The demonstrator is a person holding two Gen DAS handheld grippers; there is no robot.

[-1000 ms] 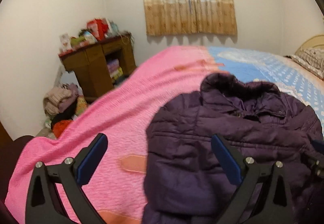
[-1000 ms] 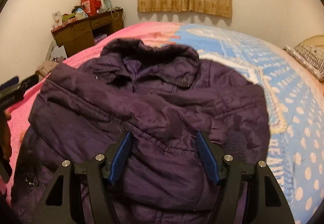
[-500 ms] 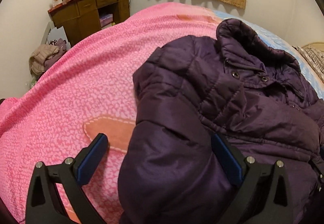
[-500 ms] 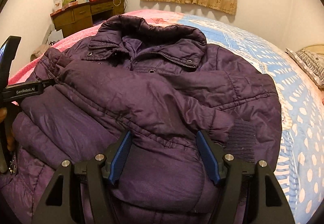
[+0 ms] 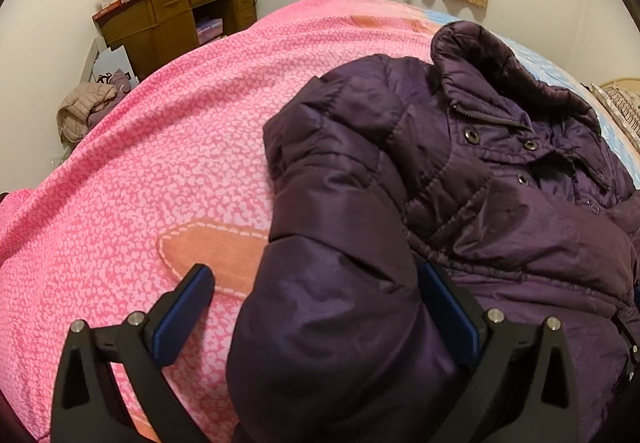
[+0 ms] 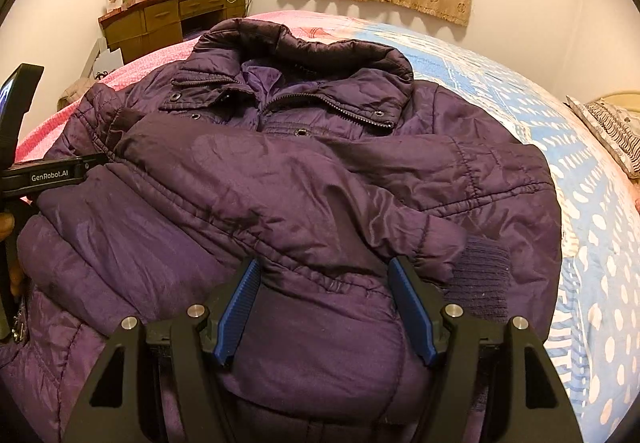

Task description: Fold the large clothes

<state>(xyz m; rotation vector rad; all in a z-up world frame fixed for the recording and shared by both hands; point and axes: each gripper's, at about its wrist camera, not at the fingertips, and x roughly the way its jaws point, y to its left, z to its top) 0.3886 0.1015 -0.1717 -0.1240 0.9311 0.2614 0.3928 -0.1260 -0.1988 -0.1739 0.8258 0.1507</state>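
Observation:
A dark purple puffer jacket [image 6: 304,179] lies front up on the bed, collar toward the far wall, with both sleeves laid across its chest. My right gripper [image 6: 324,313] is open low over the jacket's lower front, just below the ribbed cuff [image 6: 480,275]. My left gripper [image 5: 316,317] is also wide open at the left side of the jacket [image 5: 400,203]. The puffy folded edge bulges between its fingers; the left pad [image 5: 184,315] is clear of the fabric, over the pink cover. In the right wrist view the body of the left gripper [image 6: 52,177] shows at the jacket's left edge.
The bed has a pink cover [image 5: 160,163] on the left and a blue dotted one [image 6: 592,227] on the right, with a striped pillow [image 6: 616,131] at the far right. A cluttered wooden desk [image 5: 172,19] and a clothes pile [image 5: 84,107] stand by the left wall.
My left gripper has dropped and tilted down to the jacket's left edge, whose fold now sits between its fingers. The right gripper has barely moved.

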